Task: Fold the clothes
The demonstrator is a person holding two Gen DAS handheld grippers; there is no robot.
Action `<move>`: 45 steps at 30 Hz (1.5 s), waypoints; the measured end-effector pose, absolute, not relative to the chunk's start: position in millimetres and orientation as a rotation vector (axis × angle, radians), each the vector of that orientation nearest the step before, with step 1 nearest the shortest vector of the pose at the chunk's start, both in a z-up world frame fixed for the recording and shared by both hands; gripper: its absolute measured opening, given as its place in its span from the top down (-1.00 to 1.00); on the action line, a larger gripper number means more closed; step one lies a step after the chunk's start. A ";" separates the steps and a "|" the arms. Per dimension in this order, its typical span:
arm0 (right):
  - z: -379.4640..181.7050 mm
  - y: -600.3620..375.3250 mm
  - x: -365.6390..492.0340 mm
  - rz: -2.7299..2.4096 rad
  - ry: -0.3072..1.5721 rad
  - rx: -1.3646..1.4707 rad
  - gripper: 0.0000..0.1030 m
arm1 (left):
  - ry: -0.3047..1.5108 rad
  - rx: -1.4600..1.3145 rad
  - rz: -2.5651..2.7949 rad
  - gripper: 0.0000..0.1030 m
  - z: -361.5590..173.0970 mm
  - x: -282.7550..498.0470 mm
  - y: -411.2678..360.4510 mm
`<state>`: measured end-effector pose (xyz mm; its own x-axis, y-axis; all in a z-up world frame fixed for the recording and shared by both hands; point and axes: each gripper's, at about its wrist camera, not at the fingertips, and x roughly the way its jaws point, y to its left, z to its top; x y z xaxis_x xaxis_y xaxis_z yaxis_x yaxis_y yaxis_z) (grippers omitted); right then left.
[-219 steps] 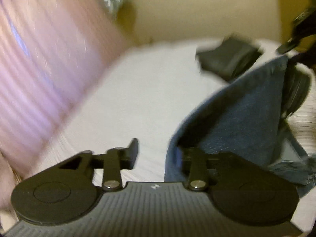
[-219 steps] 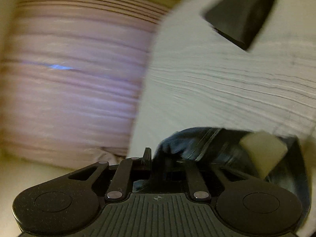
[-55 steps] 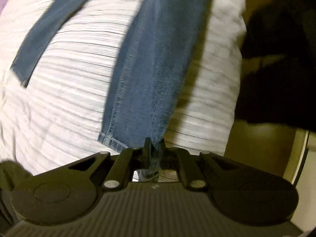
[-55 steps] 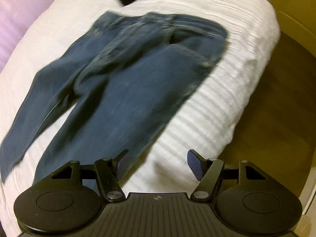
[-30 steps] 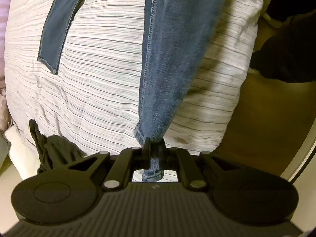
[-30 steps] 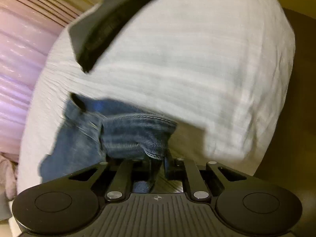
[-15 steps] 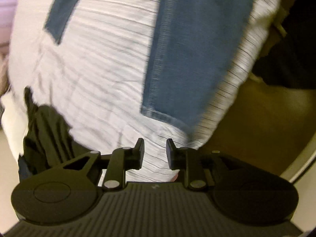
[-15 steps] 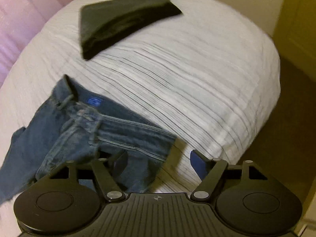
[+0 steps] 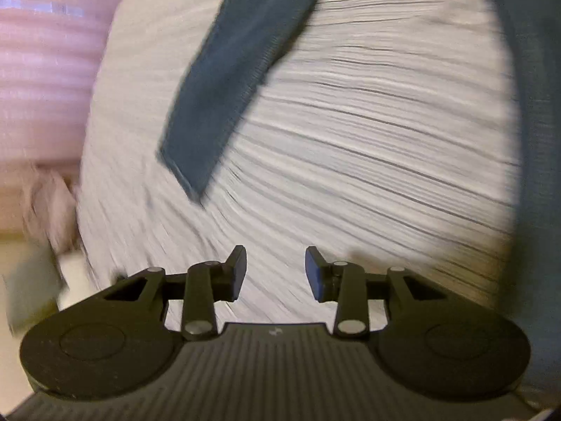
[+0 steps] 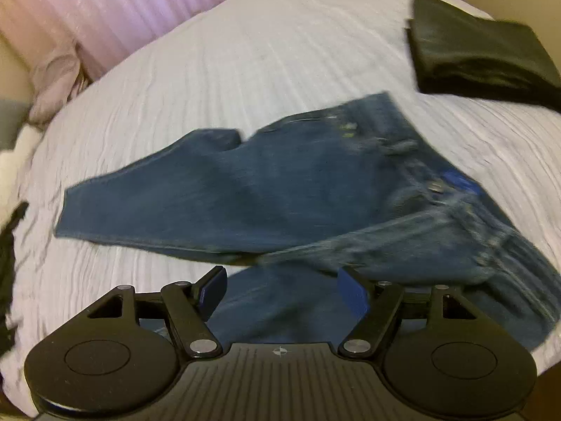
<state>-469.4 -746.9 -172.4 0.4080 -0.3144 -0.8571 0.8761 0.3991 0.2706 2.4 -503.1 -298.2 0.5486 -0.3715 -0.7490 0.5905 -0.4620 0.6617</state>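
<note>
Blue jeans (image 10: 280,193) lie spread on the white striped bed cover (image 10: 245,63), waistband to the right, one leg running left, the other leg under my right gripper. My right gripper (image 10: 282,294) is open and empty, just above the near leg. In the left wrist view one jeans leg (image 9: 231,70) runs down from the top to its hem, and more denim (image 9: 536,140) fills the right edge. My left gripper (image 9: 275,273) is open and empty over bare bed cover (image 9: 368,158), short of that hem.
A folded black garment (image 10: 480,49) lies at the bed's far right. A pink curtain (image 10: 105,3) hangs behind the bed and shows in the left wrist view (image 9: 45,63). Pinkish cloth (image 10: 56,80) and dark clothing (image 10: 8,245) sit at the left edge.
Both grippers let go of the jeans and opened. The jeans now lie flat on the bed. My left gripper has swung toward the other leg's hem; the right has drawn back over the jeans.
</note>
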 end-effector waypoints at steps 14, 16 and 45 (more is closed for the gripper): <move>-210.8 -697.7 -396.9 -1.001 0.946 0.878 -0.42 | -0.167 1.796 -1.244 0.74 -408.6 110.2 -603.4; -207.8 -694.6 -395.7 -1.022 0.951 0.880 -0.42 | -0.135 1.802 -1.254 0.92 -406.2 116.9 -607.5; -178.9 -726.1 -463.9 -1.146 0.804 0.905 -0.42 | 0.434 1.457 -1.253 0.70 -256.5 4.1 -512.2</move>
